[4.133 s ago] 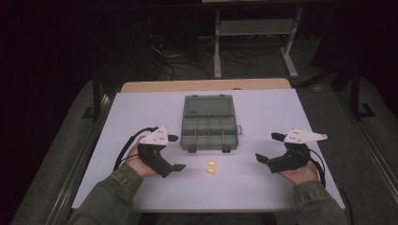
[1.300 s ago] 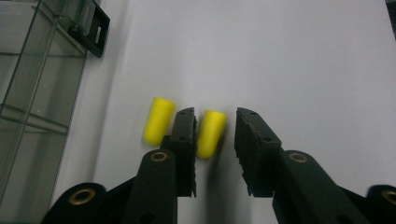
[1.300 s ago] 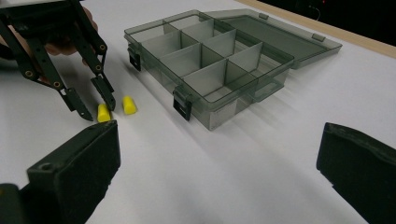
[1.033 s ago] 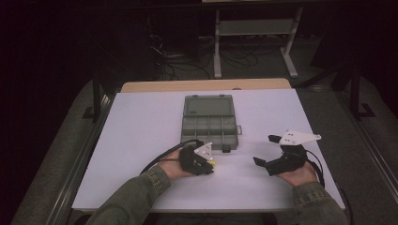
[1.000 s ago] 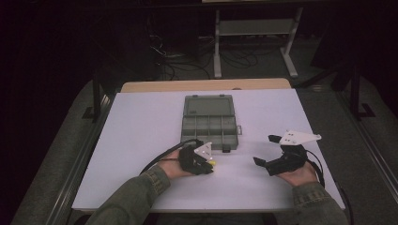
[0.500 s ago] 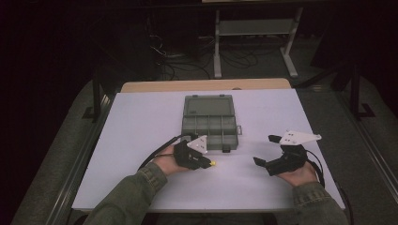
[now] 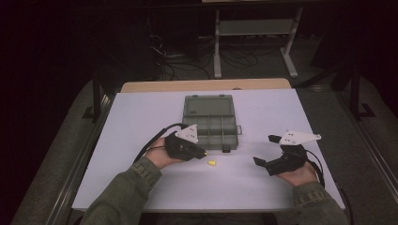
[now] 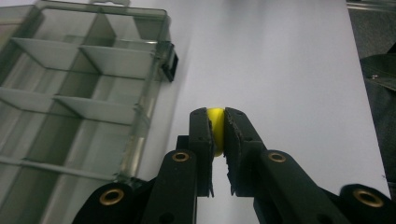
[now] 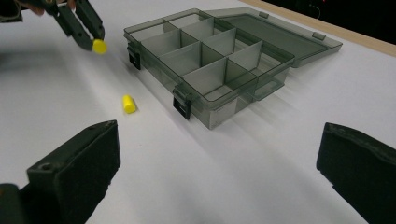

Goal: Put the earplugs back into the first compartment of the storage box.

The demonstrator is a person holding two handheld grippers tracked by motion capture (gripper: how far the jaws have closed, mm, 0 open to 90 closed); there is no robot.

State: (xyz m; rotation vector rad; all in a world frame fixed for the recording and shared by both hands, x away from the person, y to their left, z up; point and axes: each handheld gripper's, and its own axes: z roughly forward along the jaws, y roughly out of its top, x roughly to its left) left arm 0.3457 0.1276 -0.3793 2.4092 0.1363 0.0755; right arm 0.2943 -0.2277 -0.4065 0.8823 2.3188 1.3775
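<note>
While the left gripper (image 8: pixel 215 128) pinches one yellow plug (image 8: pixel 215 126) just off the box's (image 7: pixel 211 123) near edge, above the desk (image 7: pixel 141 112), a second plug (image 7: pixel 211 163) lies on the desk near its front edge. Both look light and probably soft, so a gentle squeeze across the middle should do. The right gripper (image 7: pixel 265 152) gapes wide, empty, near the desk's right edge.

Olive-green sleeves (image 7: pixel 123 190) cover both forearms. Each black gripper (image 7: pixel 202 152) carries brass-ringed screws (image 8: pixel 180 156), a grey three-cornered plate (image 7: pixel 189 133) and a trailing black cable (image 7: pixel 151 141).
</note>
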